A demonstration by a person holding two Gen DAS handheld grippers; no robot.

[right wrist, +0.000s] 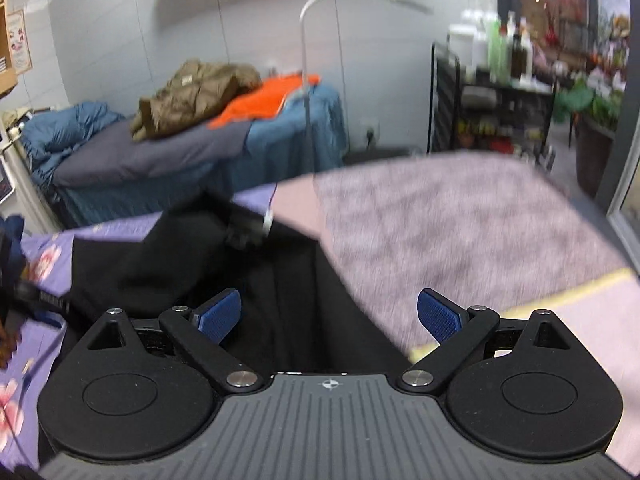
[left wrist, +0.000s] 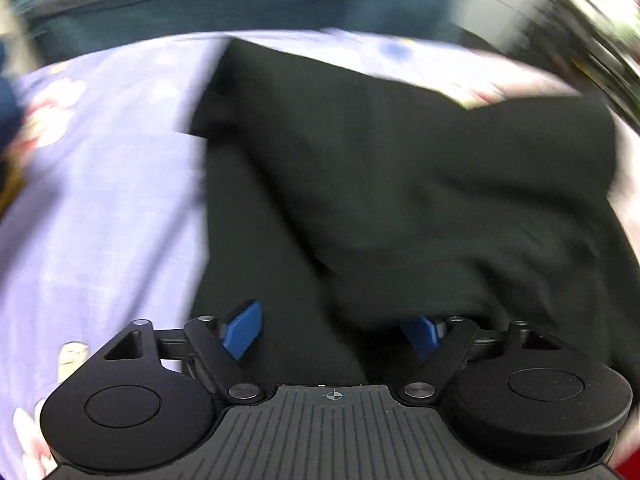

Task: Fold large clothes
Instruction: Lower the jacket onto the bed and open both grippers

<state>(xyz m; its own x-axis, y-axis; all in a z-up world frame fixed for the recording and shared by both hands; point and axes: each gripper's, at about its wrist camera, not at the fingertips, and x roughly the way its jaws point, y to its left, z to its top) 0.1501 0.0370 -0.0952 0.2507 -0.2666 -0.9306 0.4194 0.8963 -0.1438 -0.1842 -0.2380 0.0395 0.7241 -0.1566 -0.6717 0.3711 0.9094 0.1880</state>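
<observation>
A large black garment (left wrist: 380,184) lies rumpled on a lavender floral bedsheet (left wrist: 100,200), seen blurred in the left wrist view. My left gripper (left wrist: 332,330) points down over its near part with the jaws wide apart. A fold of the black cloth overlaps the right blue pad (left wrist: 420,332), but nothing is pinched. In the right wrist view the same black garment (right wrist: 192,264) spreads to the left and centre. My right gripper (right wrist: 330,316) hangs open above its near edge, with cloth below the fingers and none gripped.
A mauve fuzzy blanket (right wrist: 460,232) with a yellow stripe covers the bed's right side. Behind stands a second bed (right wrist: 160,160) with a brown jacket (right wrist: 192,92), an orange cloth and blue bedding. A black shelf rack (right wrist: 492,108) with bottles is at the back right.
</observation>
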